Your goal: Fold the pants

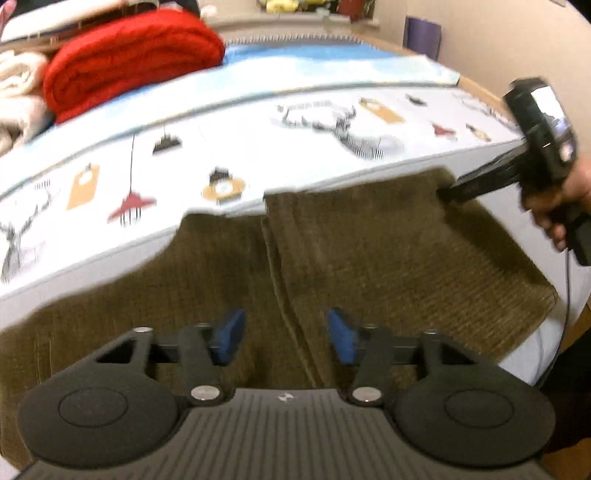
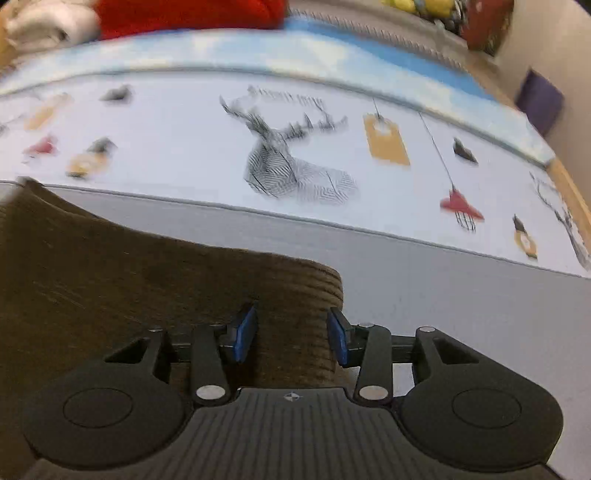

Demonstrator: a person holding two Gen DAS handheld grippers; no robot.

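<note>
Olive-brown corduroy pants (image 1: 369,258) lie spread on the near part of a bed, one layer folded over toward the right. My left gripper (image 1: 286,336) hovers low over their middle seam, blue pads apart, with the cloth under the gap and nothing pinched. In the right wrist view the pants (image 2: 147,277) fill the lower left. My right gripper (image 2: 291,334) straddles their rounded corner, jaws apart and pads not pressing the cloth. The left wrist view shows the right gripper (image 1: 445,190), held by a hand (image 1: 554,206), at the fold's far right corner.
The bed carries a white sheet (image 1: 258,147) printed with deer and lamps. A folded red blanket (image 1: 129,59) and cream bedding (image 1: 18,85) sit at its far left. A purple object (image 1: 423,35) stands by the wall at the far right.
</note>
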